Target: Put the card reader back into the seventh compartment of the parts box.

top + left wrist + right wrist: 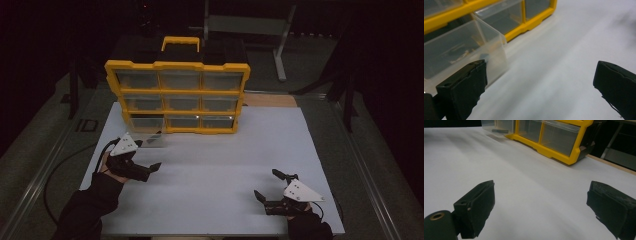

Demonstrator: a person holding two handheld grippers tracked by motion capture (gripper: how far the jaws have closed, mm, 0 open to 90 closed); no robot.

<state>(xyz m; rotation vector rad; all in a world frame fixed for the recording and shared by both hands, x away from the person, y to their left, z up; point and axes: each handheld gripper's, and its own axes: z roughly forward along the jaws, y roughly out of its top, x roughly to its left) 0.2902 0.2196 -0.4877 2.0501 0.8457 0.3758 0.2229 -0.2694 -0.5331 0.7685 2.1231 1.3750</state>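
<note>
Yellow drawer cabinet stands at back of white table w/ its bottom-left clear drawer pulled out toward the front. Left gripper sits just beside that drawer, jaws spread – nothing between them. Right gripper near front-right edge, well apart from cabinet, jaws also wide & empty.

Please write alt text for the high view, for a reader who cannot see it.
A yellow drawer organizer stands at the far side of a white table, its bottom-left clear drawer pulled out. The open left gripper is near that drawer; the open right gripper hovers at the near right.
</note>
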